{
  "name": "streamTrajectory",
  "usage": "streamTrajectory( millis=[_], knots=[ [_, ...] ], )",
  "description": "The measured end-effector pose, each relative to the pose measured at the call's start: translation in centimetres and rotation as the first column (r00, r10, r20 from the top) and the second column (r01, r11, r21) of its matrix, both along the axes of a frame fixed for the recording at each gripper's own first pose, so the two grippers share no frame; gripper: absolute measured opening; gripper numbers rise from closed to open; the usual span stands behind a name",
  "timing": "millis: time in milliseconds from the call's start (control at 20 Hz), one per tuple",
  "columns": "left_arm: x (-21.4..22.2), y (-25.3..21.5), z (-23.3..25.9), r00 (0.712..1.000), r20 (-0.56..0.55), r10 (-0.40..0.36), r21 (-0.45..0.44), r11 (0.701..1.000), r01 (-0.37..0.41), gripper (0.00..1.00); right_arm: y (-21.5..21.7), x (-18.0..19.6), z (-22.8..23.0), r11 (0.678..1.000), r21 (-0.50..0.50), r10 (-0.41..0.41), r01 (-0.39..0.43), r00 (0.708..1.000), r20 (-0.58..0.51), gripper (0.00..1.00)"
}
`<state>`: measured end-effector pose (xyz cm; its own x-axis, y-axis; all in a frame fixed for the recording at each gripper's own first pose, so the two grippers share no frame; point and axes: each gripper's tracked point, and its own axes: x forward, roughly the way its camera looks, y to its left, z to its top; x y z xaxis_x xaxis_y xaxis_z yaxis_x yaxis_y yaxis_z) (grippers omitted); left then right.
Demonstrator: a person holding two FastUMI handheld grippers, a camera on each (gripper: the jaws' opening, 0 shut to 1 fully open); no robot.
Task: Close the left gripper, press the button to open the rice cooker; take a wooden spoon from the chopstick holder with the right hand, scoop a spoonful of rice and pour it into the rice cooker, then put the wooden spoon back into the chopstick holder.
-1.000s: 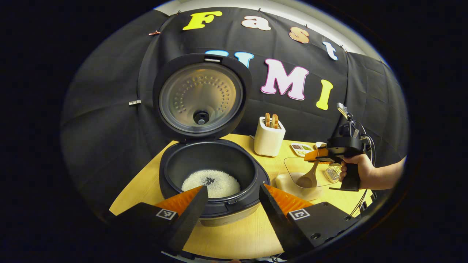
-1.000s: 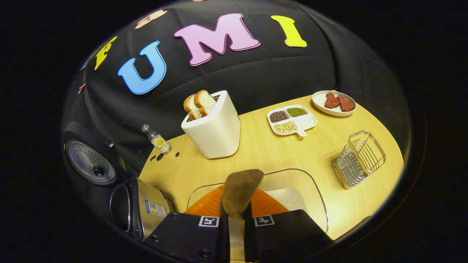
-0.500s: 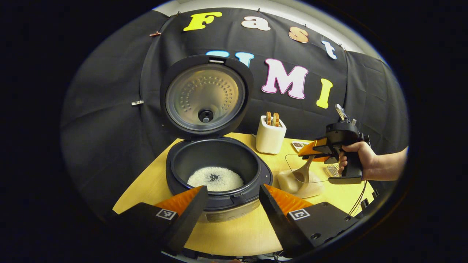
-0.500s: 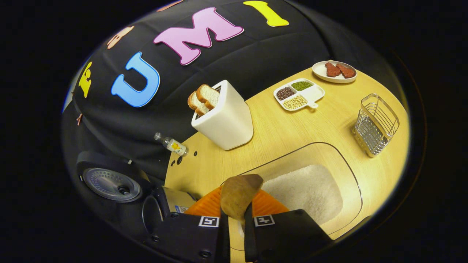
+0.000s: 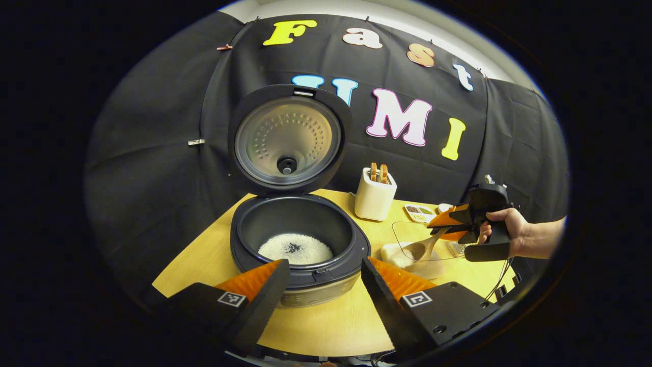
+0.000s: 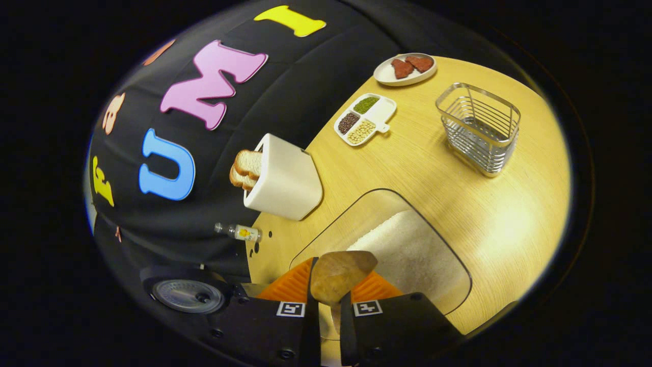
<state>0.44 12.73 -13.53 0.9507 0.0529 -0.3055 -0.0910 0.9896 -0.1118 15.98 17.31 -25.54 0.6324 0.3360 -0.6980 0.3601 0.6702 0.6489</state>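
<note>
The right gripper's fingers (image 6: 305,326) pinch the wooden spoon (image 6: 338,275), whose bowl now points sideways over the glass dish (image 6: 453,265) of rice (image 6: 407,250); half a second ago it sat more upright. The spoon's brown bowl seems empty, though its face is turned away. The left gripper (image 5: 326,285) stands wide apart, with the rice cooker (image 5: 298,239) just beyond its tips, lid up and some rice inside. Farther off sits the empty wire chopstick holder (image 6: 479,127).
</note>
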Motion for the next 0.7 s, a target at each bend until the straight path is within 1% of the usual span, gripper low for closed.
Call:
streamTrajectory(
  millis=[200,350,550,700],
  knots=[
    [-0.6,-0.1,0.9,1.000,0.021,0.021,0.002,1.000,-0.021,0.95,-2.5,0.2,2.0,0.996,0.059,-0.073,0.073,0.997,-0.002,0.19],
    [-1.1,-0.2,1.3,0.999,0.033,0.041,-0.010,0.999,-0.040,0.96,-3.7,0.7,3.6,0.987,0.107,-0.119,0.118,0.993,0.005,0.20],
    [-1.9,0.0,1.7,0.997,0.047,0.060,-0.004,0.998,-0.060,0.95,-3.4,0.9,5.8,0.980,0.155,-0.128,0.124,0.992,0.016,0.19],
    [-2.2,0.6,1.9,0.996,0.058,0.070,0.006,0.998,-0.070,0.95,-1.5,1.2,8.0,0.972,0.208,-0.113,0.106,0.993,0.024,0.19]
  ],
)
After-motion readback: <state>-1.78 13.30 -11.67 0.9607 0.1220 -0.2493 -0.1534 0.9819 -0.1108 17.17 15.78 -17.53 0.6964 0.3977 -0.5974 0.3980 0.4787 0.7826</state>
